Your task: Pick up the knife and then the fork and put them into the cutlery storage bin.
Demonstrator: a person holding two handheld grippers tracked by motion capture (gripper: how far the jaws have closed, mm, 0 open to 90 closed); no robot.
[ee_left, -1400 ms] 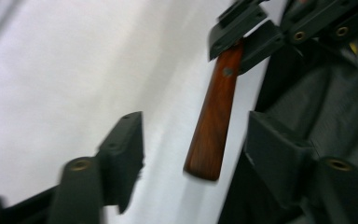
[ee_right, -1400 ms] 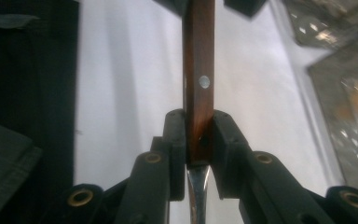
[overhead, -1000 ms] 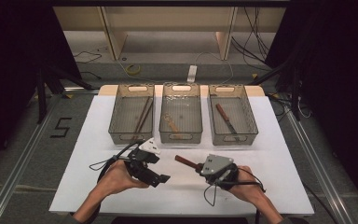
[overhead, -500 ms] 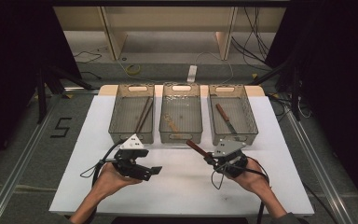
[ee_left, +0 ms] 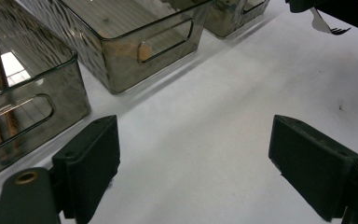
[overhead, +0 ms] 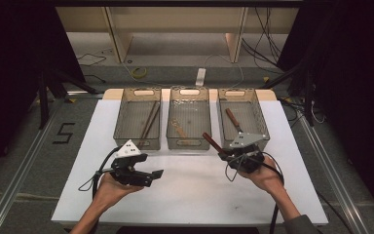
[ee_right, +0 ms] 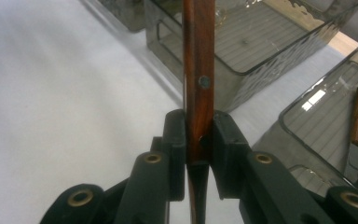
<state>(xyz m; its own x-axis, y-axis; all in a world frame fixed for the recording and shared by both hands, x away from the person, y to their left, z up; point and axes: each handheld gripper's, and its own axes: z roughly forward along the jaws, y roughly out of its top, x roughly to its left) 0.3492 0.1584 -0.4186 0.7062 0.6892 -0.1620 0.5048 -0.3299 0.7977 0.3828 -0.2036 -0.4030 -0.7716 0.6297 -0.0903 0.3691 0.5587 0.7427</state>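
My right gripper (overhead: 222,152) is shut on the wooden handle of a fork (overhead: 209,140), just in front of the gap between the middle and right bins. In the right gripper view the handle (ee_right: 198,56) stands upright between the pads of that gripper (ee_right: 199,135). The fork's metal tines (ee_left: 328,25) show at the top right of the left gripper view. My left gripper (overhead: 156,174) hovers over the white table (overhead: 190,195) at front left. Its jaws have just been opening, and this gripper (ee_left: 193,158) stands wide open with nothing between them.
Three clear bins stand in a row at the back of the table. The left bin (overhead: 124,122) holds chopsticks (overhead: 148,122), the middle bin (overhead: 189,144) a spoon-like utensil (overhead: 177,127), the right bin (overhead: 259,117) a wooden-handled knife (overhead: 233,119). Cables trail from both grippers.
The two grippers were close together at the table's middle. The right one has carried the fork right and back toward the bins. The left one has drawn away to the left and opened wider.
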